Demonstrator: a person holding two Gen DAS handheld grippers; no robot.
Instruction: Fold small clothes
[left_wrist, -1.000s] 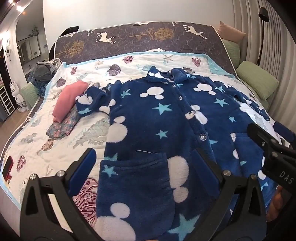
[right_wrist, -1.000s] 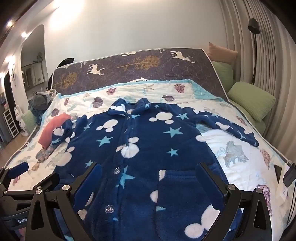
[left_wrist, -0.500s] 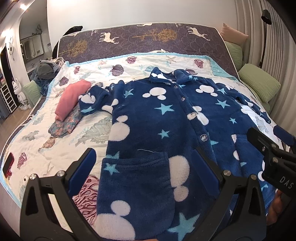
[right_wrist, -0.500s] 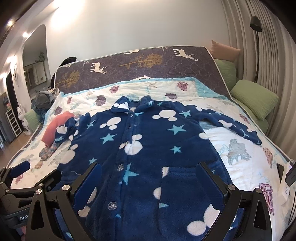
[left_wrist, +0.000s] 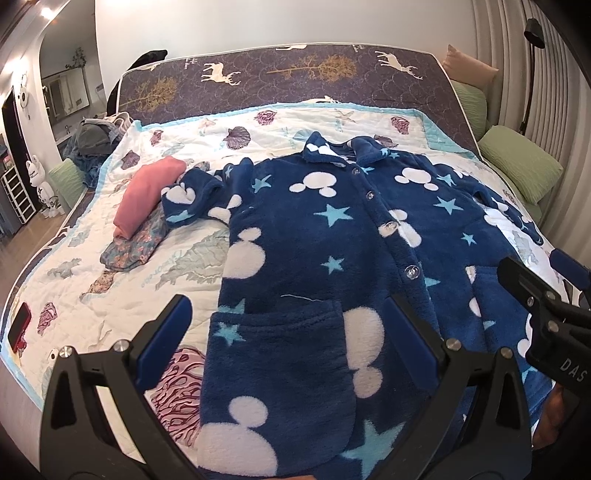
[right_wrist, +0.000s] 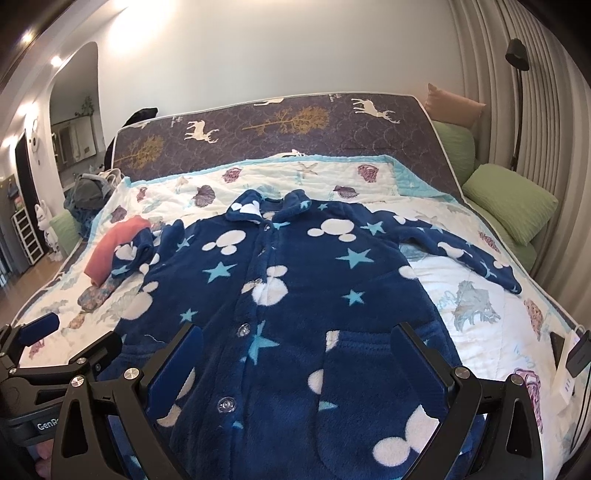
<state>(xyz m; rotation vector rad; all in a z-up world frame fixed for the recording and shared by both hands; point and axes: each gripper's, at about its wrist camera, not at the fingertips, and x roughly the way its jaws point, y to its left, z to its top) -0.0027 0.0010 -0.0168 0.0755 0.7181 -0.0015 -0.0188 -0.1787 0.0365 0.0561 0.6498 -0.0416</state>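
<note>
Blue fleece jacket (left_wrist: 332, 229) (right_wrist: 295, 288) lay flat and face-up, buttoned, on the seashell quilt (left_wrist: 110, 295) (right_wrist: 480, 314); collar toward the headboard (left_wrist: 295, 81), hem at the near edge under both tools. Used the jacket as landmark for everything below.

Left gripper (left_wrist: 291, 328) hovered above the jacket's left front pocket, jaws spread wide, nothing between them, no visible contact with the fleece. Right gripper (right_wrist: 295, 354) hung over the hem near the lower buttons and right pocket, jaws likewise wide apart and empty. Each tool showed at the edge of the other's view, side by side over the hem.

One sleeve bunched up beside the jacket's shoulder, touching a folded pink garment (left_wrist: 146, 195) (right_wrist: 110, 251) stacked on a floral folded piece (left_wrist: 133, 247). Other sleeve stretched straight out across the quilt, away from the body.

Red phone (left_wrist: 18, 325) sat on the quilt edge, well apart from the jacket on the pink-garment side. Green pillows (left_wrist: 517, 162) (right_wrist: 509, 199) lay off the far side past the straight sleeve. Clothes pile (left_wrist: 92, 140) sat beyond the pink garment, off the bed corner.
</note>
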